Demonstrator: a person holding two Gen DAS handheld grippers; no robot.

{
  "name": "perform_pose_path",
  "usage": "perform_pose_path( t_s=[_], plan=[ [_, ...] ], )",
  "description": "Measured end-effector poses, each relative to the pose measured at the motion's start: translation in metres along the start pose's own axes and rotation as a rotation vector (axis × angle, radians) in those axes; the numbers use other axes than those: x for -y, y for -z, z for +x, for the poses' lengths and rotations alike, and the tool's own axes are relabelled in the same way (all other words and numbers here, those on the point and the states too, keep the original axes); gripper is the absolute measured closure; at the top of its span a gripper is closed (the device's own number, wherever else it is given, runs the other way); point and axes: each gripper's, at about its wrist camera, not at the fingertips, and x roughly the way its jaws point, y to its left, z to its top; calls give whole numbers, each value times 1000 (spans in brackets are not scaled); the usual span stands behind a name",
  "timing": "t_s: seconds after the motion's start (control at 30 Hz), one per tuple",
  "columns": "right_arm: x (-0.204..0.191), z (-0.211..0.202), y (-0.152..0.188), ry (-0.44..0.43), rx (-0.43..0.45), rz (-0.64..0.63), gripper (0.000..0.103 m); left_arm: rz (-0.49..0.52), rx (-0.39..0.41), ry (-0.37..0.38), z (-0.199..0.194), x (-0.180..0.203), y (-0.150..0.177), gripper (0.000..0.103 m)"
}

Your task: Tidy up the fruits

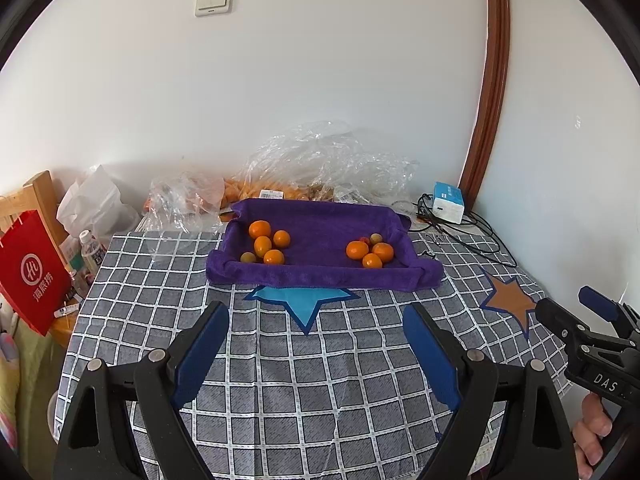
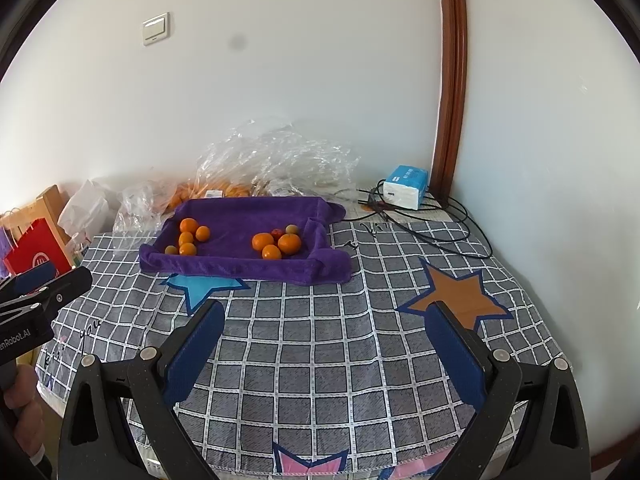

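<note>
1. Foreground, lower frame: the left gripper [image 1: 316, 344] and the right gripper [image 2: 324, 340] hang over the checked tablecloth [image 1: 352, 380] with jaws spread wide and nothing between them. Each also shows at the edge of the other's view.

2. Mid-frame: a purple towel-lined tray [image 1: 320, 272] sits beyond the blue star [image 1: 304, 300] printed on the cloth, well apart from both grippers.

3. Inside the tray, two clusters lie apart. The left cluster [image 1: 266, 246] holds four small oranges and one pale greenish fruit; the right cluster [image 1: 370, 252] holds three oranges, a small red fruit and another greenish one.

4. Handling, as a judgement: the oranges look light, round and thin-skinned, liable to roll and bruise. A gentle pinch across the widest part seems safest. The soft towel should give under the fingertips.

5. Far, upper centre: crumpled clear plastic bags [image 1: 320, 160], holding more orange fruit, lie against the wall, with a blue tissue pack [image 1: 448, 202] and black cables [image 1: 472, 232] to the right.
</note>
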Motion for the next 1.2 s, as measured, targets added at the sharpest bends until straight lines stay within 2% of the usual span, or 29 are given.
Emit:
perform_pose_path(
  t_s=[1.2],
  plan=[
    [-8, -1, -2, -8, 5, -17, 4, -3, 12, 12, -2, -4, 1, 13]
  ],
)
